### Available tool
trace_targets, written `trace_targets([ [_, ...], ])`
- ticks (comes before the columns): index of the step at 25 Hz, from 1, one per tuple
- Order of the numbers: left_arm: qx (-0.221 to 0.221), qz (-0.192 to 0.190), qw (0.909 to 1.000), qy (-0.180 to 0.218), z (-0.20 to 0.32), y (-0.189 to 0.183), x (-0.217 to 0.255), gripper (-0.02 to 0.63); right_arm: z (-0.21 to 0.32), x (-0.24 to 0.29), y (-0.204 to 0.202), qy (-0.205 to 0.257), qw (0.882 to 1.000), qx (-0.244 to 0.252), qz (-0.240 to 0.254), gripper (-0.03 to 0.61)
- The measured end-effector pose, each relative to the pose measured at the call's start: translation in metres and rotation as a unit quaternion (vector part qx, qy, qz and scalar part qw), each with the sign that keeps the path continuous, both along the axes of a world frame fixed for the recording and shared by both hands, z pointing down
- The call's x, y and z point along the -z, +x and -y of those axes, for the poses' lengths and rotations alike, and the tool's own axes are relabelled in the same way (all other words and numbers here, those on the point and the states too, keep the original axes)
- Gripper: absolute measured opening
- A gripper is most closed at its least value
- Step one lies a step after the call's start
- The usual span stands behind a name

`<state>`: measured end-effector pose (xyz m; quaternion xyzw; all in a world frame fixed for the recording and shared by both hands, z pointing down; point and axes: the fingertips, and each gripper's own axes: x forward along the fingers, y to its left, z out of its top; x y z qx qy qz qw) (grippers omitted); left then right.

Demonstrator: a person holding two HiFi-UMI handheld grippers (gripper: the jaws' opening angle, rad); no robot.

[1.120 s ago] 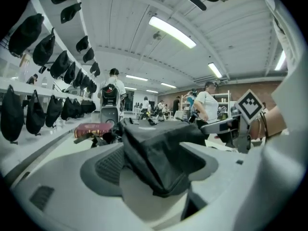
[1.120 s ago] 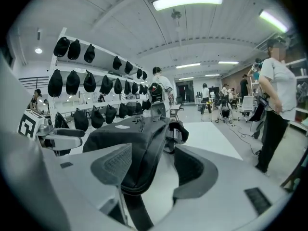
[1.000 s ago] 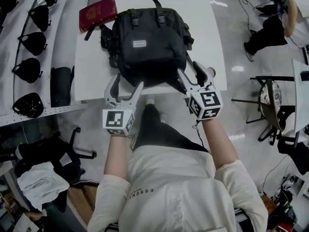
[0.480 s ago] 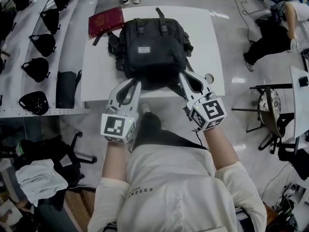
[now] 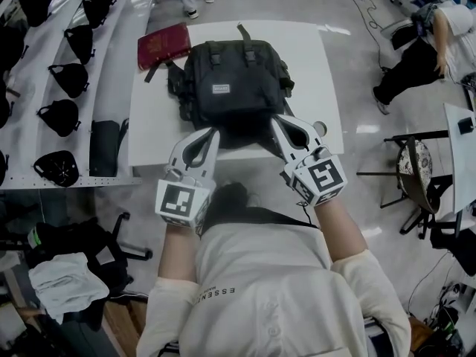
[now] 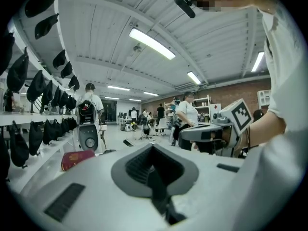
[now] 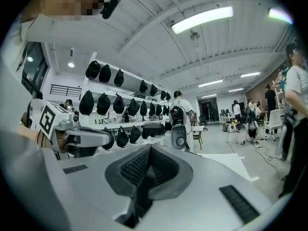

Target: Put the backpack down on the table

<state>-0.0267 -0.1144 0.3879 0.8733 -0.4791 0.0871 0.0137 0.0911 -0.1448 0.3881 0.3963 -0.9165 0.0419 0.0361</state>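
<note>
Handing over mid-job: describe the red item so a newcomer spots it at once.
Find the white square table. At its far left corner, beside the black fabric backpack, lies a flat dark-red rectangular item, the only red thing there.

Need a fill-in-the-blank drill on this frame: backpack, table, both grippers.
The backpack on the table is ___ in colour.
In the head view the red pouch lies to the backpack's ___.
The left gripper and the right gripper both have jaws ___, with nothing between them.
Missing words: black; left; shut.
</note>
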Motion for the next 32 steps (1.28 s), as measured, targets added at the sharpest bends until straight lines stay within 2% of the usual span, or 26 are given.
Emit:
trace_targets([
  [13, 0.001, -0.013, 0.9999, -0.001, 0.018, 0.0, 0.017, 0.003, 0.01, 0.014, -0.011, 0.012, 1.0, 0.019, 0.006, 0.014],
  [20, -0.003, -0.015, 0.9999, -0.001, 0.023, 0.001, 0.017, 0.003, 0.017, 0.018, -0.007, 0.02, 1.0, -0.003, 0.009, 0.014],
  [28, -0.002, -0.012, 0.9999, 0.004, 0.027, 0.0, 0.021, 0.003, 0.016, 0.023, -0.012, 0.039, 0.999, 0.005, -0.007, 0.014],
  [32, -0.015, -0.003, 0.9996, 0.023, 0.03, 0.0, 0.023, 0.003, 0.017, 0.026, -0.011, 0.044, 0.999, 0.002, -0.007, 0.014],
])
